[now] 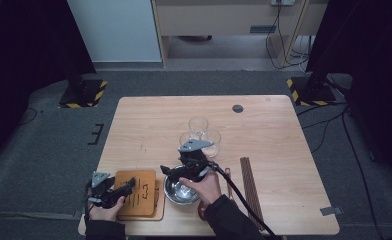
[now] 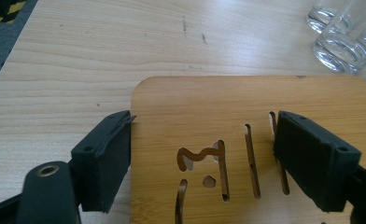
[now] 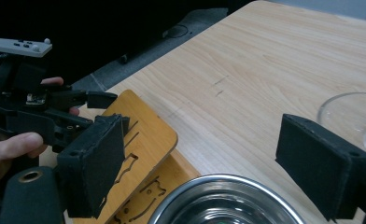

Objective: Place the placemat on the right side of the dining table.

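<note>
The left tongs (image 1: 127, 186) clamp the wooden board (image 1: 140, 192) across its near-left corner, at the table's (image 1: 264, 135) near edge. Thin, stiff and light, it is best gripped by its edges. The right tongs (image 1: 171, 170) stand apart above the steel bowl (image 1: 180, 192).

Open tool (image 3: 218, 163) above steel bowl (image 3: 223, 200), beside wooden board (image 3: 146, 135)

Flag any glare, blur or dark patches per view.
High view: dim and soft overall, black at both sides, with a bright glint in the steel bowl. Left gripper view: wooden board sharp, glasses cropped at top right, highlights on their bases. Right gripper view: upper left crushed to black, bowl rim reflective, glass cut by the right edge.
</note>
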The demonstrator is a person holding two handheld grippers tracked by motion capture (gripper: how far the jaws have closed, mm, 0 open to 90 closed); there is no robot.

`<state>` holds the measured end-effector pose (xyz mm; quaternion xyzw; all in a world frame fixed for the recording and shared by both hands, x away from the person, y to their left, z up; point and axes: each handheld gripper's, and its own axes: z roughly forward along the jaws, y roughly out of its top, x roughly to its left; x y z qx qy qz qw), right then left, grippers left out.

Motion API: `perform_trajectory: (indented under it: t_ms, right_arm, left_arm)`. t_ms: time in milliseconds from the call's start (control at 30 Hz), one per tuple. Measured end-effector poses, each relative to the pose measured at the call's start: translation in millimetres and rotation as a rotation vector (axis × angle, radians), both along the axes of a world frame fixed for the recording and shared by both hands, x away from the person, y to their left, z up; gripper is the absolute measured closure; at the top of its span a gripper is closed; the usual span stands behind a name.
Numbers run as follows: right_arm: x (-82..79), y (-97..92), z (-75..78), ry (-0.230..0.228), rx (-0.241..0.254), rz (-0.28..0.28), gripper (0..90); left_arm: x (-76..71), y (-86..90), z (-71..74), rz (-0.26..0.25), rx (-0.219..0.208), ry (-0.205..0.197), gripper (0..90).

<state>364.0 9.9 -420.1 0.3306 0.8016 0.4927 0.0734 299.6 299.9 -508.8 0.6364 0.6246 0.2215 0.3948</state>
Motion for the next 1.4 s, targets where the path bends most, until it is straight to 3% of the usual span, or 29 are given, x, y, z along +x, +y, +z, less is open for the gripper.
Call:
perform_trajectory:
  t_ms: [767,1400]
  right_arm:
    - [-10.0,30.5,-17.8,0.063,0.02,0.054,20.6]
    - [-13.7,50.1,-46.3,0.168,0.006,0.096,24.5]
  left_arm:
    - [-2.6,-1.9,3.4,-0.002,0.006,-0.021,20.1]
    - [-7.6,-2.1,7.7,-0.005,0.004,-0.043,20.1]
